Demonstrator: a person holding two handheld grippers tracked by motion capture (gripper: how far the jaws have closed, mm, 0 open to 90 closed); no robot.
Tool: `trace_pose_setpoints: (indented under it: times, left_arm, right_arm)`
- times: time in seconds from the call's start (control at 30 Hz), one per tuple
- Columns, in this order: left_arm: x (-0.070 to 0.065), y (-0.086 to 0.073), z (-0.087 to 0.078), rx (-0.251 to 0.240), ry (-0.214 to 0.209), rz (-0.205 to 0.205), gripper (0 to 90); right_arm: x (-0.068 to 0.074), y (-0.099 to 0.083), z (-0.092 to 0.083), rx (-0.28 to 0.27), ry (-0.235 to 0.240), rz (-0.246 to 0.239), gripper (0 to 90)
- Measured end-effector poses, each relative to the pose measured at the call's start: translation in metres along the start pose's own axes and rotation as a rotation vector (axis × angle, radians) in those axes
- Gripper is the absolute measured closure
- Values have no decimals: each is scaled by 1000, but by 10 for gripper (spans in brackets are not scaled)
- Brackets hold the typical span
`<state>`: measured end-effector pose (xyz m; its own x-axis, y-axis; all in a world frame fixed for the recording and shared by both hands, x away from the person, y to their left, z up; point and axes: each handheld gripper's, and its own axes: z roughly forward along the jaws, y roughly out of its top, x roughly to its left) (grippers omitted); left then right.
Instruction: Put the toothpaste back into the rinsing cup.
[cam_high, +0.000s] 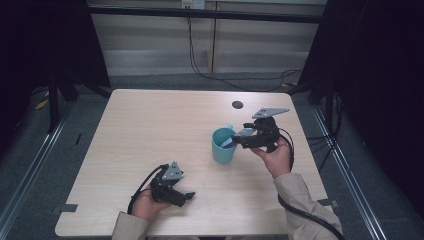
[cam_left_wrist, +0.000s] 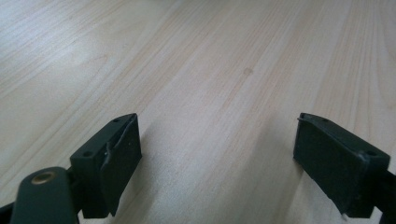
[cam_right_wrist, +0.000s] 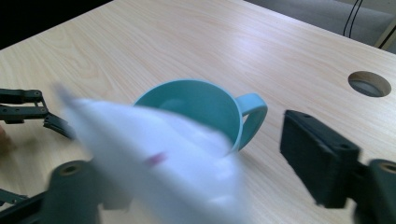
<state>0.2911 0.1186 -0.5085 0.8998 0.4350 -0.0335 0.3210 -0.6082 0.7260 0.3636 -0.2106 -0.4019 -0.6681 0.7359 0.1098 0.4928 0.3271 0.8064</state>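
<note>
A teal mug (cam_high: 223, 145) stands upright on the bench (cam_high: 150, 130), right of centre, with its handle (cam_right_wrist: 252, 116) on the side toward the round cable hole (cam_high: 237, 104). In the high view a pale, flat item (cam_high: 231, 142) leans inside the mug and projects over its rim. The right gripper view shows the mug's interior wall; the bottom is hidden.

The right hand-held gripper (cam_high: 248, 136) sits just beside the mug, at rim height, pointing toward it. Its jaws stand apart. In the right gripper view a blurred white sheet (cam_right_wrist: 159, 163) lies across the left jaw, between camera and mug; whether it is gripped cannot be told.

The left hand-held gripper (cam_high: 186, 196) rests low over the near bench edge, well apart from the mug. Its jaws are spread wide over bare wood.

The bench top is light wood grain. Beyond it lie grey floor, black cables (cam_high: 200, 70) and a pale panelled wall; dark curtains hang on both sides.
</note>
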Motion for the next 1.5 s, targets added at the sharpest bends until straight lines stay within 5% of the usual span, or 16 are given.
trace_pose_setpoints:
  times: [0.17, 1.5]
  left_arm:
    - [0, 0, 0, 2, 1, 0, 146]
    - [0, 0, 0, 0, 0, 1, 146]
  right_arm:
    - [2, 0, -1, 6, -12, -11, 153]
    - [7, -36, -31, -5, 73, -58, 155]
